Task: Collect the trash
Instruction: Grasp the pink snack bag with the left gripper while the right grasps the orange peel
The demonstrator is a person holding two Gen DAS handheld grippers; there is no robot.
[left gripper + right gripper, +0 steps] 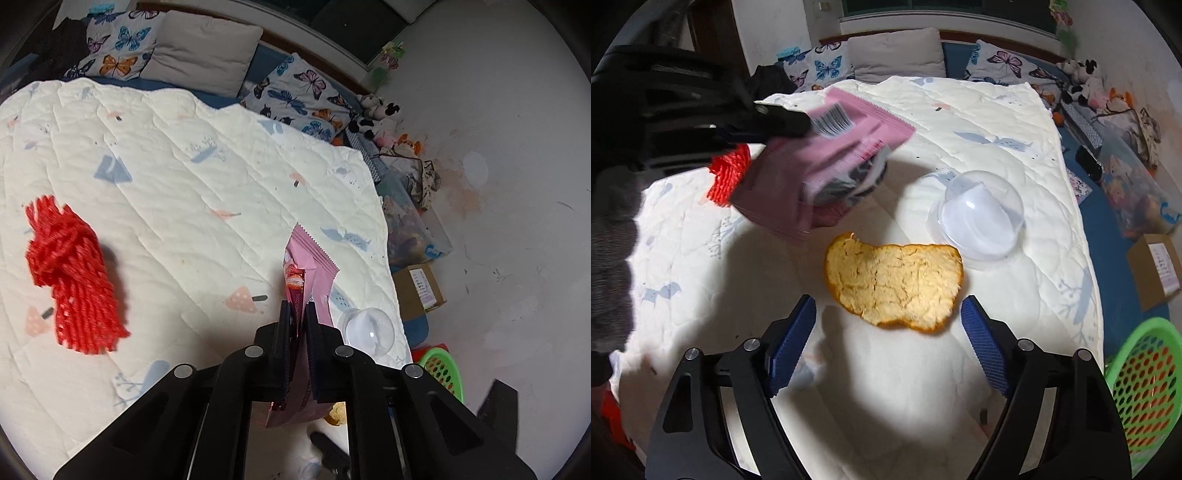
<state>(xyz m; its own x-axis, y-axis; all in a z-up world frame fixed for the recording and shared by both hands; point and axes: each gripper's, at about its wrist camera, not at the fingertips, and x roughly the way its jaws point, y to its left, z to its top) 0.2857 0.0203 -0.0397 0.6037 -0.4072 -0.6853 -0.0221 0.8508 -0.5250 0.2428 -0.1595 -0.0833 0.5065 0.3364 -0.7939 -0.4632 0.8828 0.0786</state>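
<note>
Pink wrapper point(314, 266) pinched in left claw point(297, 310), apparently lifted.

**Home bedroom, lived-in**

Bed fills both views: white quilted bedspread with pastel mushroom and whale prints point(207, 173), dark wooden headboard point(997, 37) behind it. Butterfly-print pillows point(118, 48) and a plain beige pillow point(203, 51) lean against that. Pile of soft toys, one black-and-white cow point(376, 114), sits at the wall. Brown cardboard box point(417, 291) and green perforated plastic basket point(1145, 387) on the floor beside the bed. Domestic clutter, no work gear.
</note>
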